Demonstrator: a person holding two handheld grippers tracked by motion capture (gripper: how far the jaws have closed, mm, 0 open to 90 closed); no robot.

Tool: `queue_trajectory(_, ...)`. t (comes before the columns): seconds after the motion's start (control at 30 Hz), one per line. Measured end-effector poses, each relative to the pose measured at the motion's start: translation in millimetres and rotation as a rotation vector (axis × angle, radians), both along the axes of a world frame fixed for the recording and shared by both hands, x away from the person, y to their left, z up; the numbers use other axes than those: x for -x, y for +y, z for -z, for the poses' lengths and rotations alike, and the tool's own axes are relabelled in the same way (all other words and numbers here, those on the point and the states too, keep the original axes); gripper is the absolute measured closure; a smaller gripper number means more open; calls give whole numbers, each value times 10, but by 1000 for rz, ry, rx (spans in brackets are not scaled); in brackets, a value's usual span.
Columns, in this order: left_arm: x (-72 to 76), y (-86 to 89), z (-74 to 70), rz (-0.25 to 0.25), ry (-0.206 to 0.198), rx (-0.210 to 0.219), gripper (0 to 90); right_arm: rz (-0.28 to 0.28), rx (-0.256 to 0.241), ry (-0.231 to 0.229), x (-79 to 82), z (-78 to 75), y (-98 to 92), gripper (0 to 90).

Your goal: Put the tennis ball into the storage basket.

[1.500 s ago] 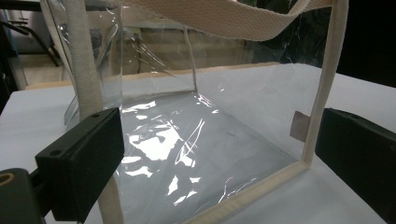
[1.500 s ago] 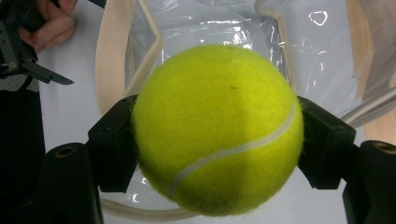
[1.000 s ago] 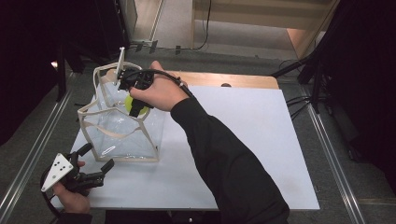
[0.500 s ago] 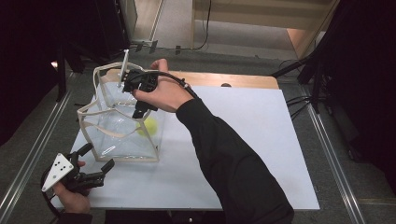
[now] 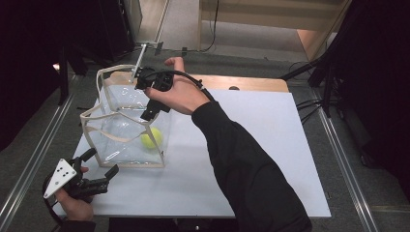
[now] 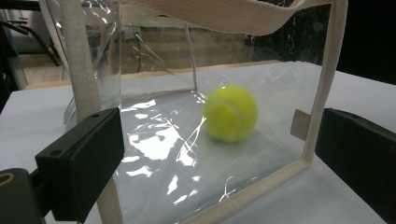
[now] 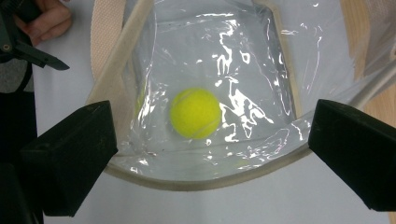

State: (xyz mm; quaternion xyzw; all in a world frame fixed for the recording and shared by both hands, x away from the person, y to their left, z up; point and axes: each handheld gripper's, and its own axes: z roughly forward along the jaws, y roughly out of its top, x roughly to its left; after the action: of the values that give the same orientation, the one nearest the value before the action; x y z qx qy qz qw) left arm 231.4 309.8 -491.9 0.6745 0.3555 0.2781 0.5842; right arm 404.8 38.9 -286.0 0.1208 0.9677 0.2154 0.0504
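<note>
A clear plastic bag with cream webbing trim and handles stands open on the left part of the white table. A yellow tennis ball lies on the bag's floor near its front right corner. My right gripper hangs over the bag's mouth, open and empty. Looking down past its jaws, the right gripper has the ball below it inside the bag. My left gripper is at the table's front left corner, open. The left gripper faces the bag's side wall, with the ball behind the plastic.
A wooden strip runs along the table's back edge. Metal rails flank the table on the floor, and cables lie at the right. The table's right half is bare white surface.
The right gripper held the ball over the bag, then opened. The ball dropped in and now rests on the bag's floor. The left gripper has stayed put.
</note>
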Motion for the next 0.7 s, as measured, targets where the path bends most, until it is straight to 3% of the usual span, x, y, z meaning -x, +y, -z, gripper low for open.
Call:
queue_trajectory(0.37, -2, -3, 1, 1, -1, -3, 13, 30, -53, 14, -3, -33, -196, 0)
queue_trajectory(0.7, 0, -9, 2, 0, 2, -2, 13, 62, -54, 12, 5, 53, -389, 0)
